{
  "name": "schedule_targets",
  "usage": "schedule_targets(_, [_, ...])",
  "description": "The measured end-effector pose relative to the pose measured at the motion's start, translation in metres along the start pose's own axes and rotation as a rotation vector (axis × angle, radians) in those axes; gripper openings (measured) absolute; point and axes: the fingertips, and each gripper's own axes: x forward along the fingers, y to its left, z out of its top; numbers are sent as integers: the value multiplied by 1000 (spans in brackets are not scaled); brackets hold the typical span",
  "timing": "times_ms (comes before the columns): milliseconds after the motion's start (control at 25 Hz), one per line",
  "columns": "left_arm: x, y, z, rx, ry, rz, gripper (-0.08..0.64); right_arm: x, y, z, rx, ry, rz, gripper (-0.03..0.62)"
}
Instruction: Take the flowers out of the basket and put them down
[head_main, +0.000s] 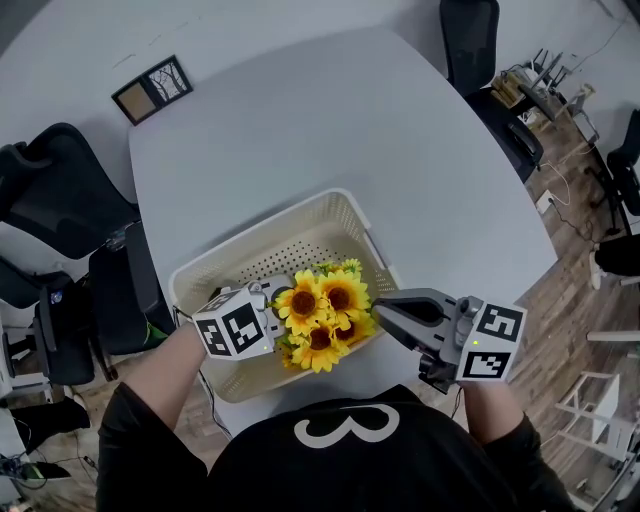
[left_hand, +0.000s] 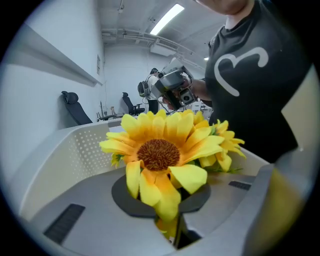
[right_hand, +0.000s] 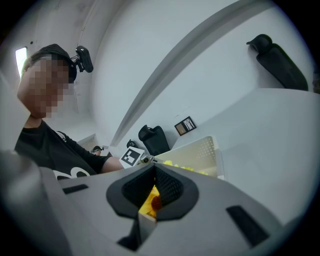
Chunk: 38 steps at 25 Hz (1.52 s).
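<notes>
A bunch of yellow sunflowers (head_main: 322, 312) stands in the near part of a cream perforated basket (head_main: 265, 225) on the white table. My left gripper (head_main: 283, 302) reaches into the basket from the left, its tips hidden under the blooms. In the left gripper view its jaws (left_hand: 172, 220) are nearly together, pinching petals and stem beneath a big sunflower (left_hand: 159, 154). My right gripper (head_main: 380, 308) lies at the basket's right rim, pointing left at the bunch. Its jaws (right_hand: 150, 200) are shut, and yellow petals show just past the tips.
The basket sits near the front edge of the white table (head_main: 330, 120). A small picture frame (head_main: 152, 89) lies at the table's far left corner. Black office chairs stand at the left (head_main: 60, 190) and the far right (head_main: 470, 40). Wooden floor with cables lies to the right.
</notes>
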Motion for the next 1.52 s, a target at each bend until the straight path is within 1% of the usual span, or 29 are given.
schedule_targets(200, [-1,1,4,-16,-18,21,55,-6,2,-3,1,-4,-8,8])
schedule_targets(400, [-6,2,10,-10,-24,52,55,-10,8,-5,-4,-10,-12,8])
schedule_targets(680, [-22,12,17,-37,-40,133,57,-14,21,-5,-16,-17,-11,8])
schedule_targets(880, [-41,17,32,-54,-68,207,57,-19,32,-5,-28,-28,-11,8])
schedule_targets(1160, [-65,13,51,-121,-101,331,57,-28,59,-9,-56,-46,9,8])
schedule_targets(1320, [-87,9,66,-158,-153,426,57,-35,77,-15,-65,-62,31,8])
schedule_targets(1520, [-124,-2,88,-169,-200,547,57,-38,105,-20,-83,-77,50,8])
